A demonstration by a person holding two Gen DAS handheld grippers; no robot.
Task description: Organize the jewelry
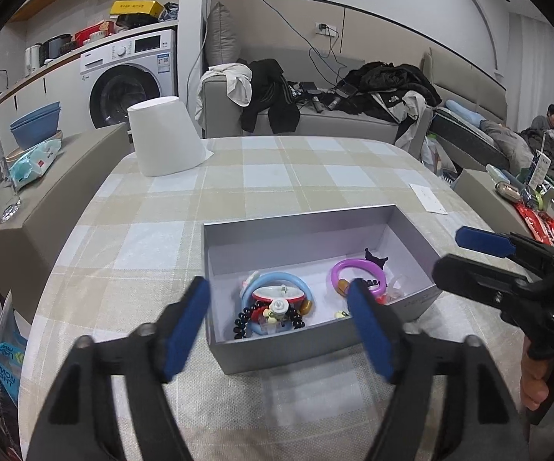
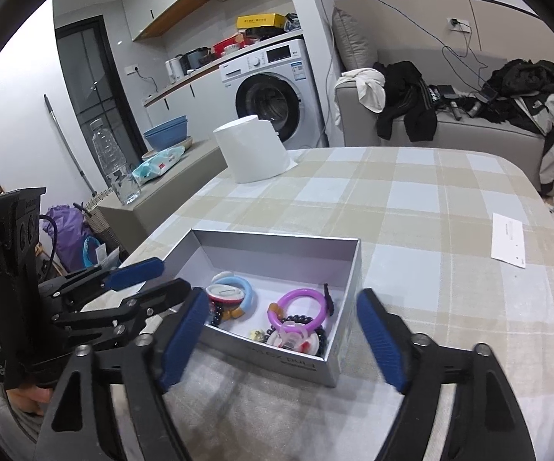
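Open box [image 1: 307,230] sits on table [image 1: 269,169] w/ bracelets [image 1: 277,299] inside; paper roll [image 1: 165,134] at far left corner, envelope [image 1: 428,198] to box's right.

A blue packet [image 1: 4,361] left of the left hand-held gripper [image 1: 277,330] reads "LEMON"; other print is too blurred to read.

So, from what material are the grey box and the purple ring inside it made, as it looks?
Grey box: probably cardboard with a matte silver-grey coat; thin, straight, sharply folded walls. Purple ring: likely glossy plastic or resin; smooth, with bright highlights, slightly translucent.
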